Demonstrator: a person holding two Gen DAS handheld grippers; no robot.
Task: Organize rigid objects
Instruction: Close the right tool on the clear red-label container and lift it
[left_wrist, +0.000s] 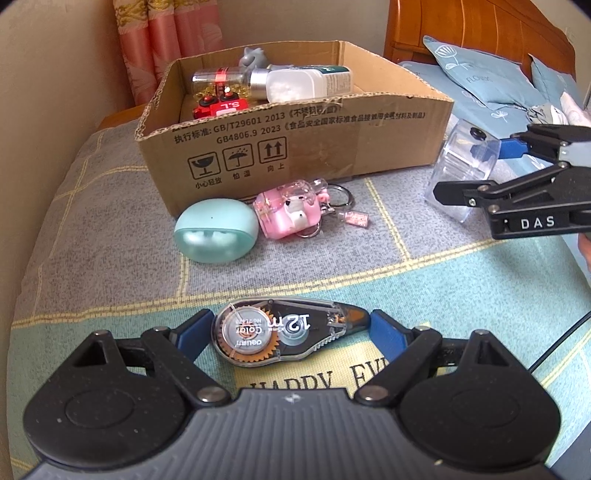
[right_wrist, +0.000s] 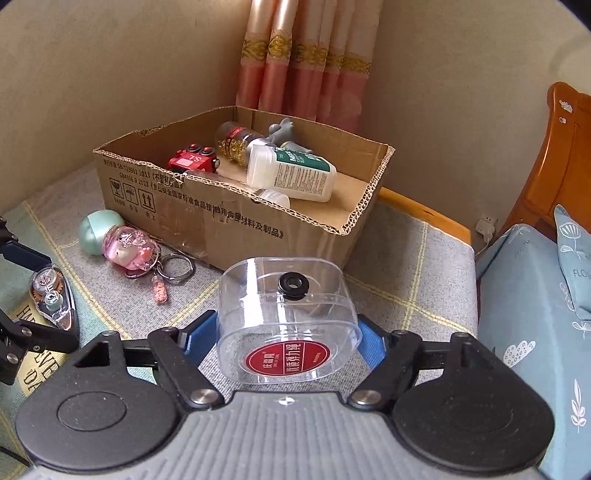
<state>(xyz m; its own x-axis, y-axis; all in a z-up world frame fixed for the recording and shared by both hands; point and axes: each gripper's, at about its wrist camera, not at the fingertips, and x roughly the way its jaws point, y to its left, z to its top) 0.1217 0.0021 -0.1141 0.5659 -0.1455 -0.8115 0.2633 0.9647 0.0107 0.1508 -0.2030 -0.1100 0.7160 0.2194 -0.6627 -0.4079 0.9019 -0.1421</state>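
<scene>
With left claw (left_wrist: 290, 334) clamped on correction tape (left_wrist: 288, 336) and right claw (right_wrist: 288, 332) gripping clear case (right_wrist: 286, 317), lift both over cardboard box (right_wrist: 258, 225) rim before release.

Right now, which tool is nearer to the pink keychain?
Left, though not by much. The left tool straddles the correction tape, nearer the camera than the pink keychain. The right tool straddles the clear plastic case, off to the keychain's right.

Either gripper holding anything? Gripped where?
Left gripper clamps the tape dispenser end to end. Right gripper clamps the clear box by its two sides.
</scene>
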